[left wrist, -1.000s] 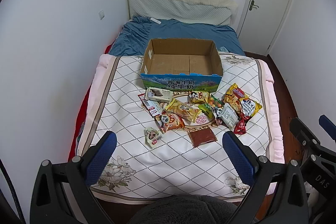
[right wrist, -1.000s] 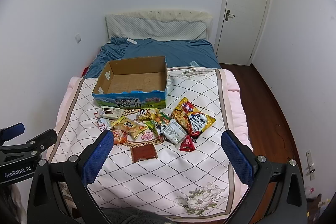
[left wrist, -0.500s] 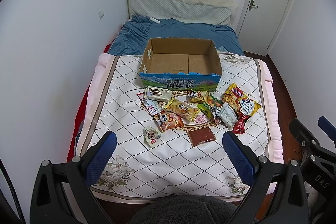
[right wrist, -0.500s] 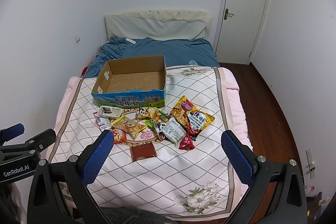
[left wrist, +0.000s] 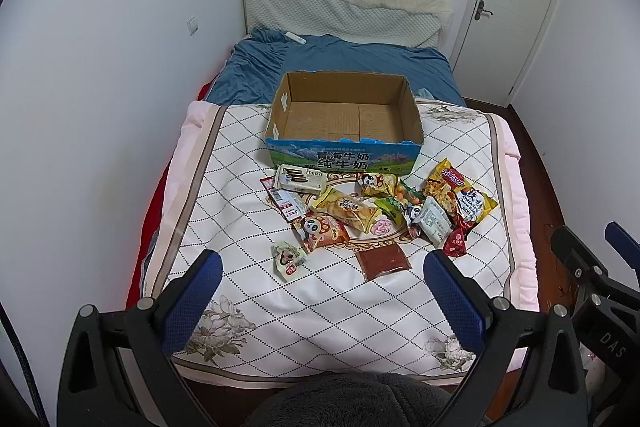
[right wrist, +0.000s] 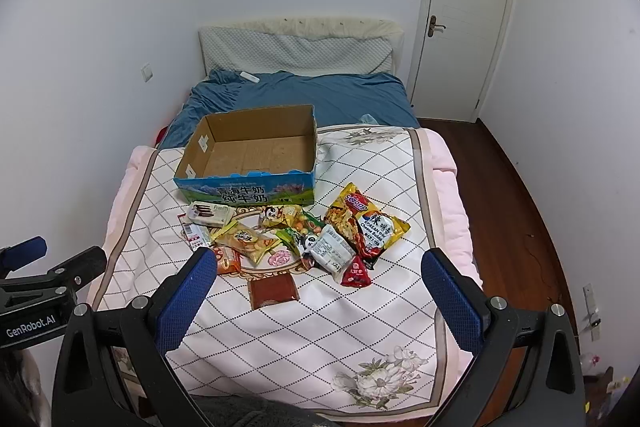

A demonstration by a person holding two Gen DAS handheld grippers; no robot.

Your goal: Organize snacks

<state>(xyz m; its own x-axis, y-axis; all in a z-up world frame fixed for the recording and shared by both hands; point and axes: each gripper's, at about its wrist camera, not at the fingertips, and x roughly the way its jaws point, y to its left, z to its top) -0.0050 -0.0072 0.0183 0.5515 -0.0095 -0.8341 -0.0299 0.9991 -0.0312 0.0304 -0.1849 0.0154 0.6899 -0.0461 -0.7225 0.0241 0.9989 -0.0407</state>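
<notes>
An open, empty cardboard box (left wrist: 345, 115) (right wrist: 256, 151) with a blue printed front stands on the quilted bed cover. In front of it lies a loose pile of snack packets: a white wafer pack (left wrist: 301, 178), a yellow chip bag (left wrist: 347, 211), a large noodle bag (left wrist: 460, 195) (right wrist: 366, 221), a brown flat sachet (left wrist: 383, 260) (right wrist: 273, 291), a small red triangular packet (right wrist: 355, 273). My left gripper (left wrist: 322, 301) and right gripper (right wrist: 318, 297) are both open and empty, held above the near end of the bed, well short of the snacks.
The bed cover (left wrist: 328, 311) ends at a pink edge on the right, with wooden floor (right wrist: 516, 187) beyond. A blue sheet (left wrist: 332, 67) and headboard lie behind the box. A closed white door (right wrist: 466, 19) is at the back right. A wall runs along the left.
Both views have drawn back and lifted very slightly; the snacks and box sit a little higher in frame. Nothing on the bed has moved.
</notes>
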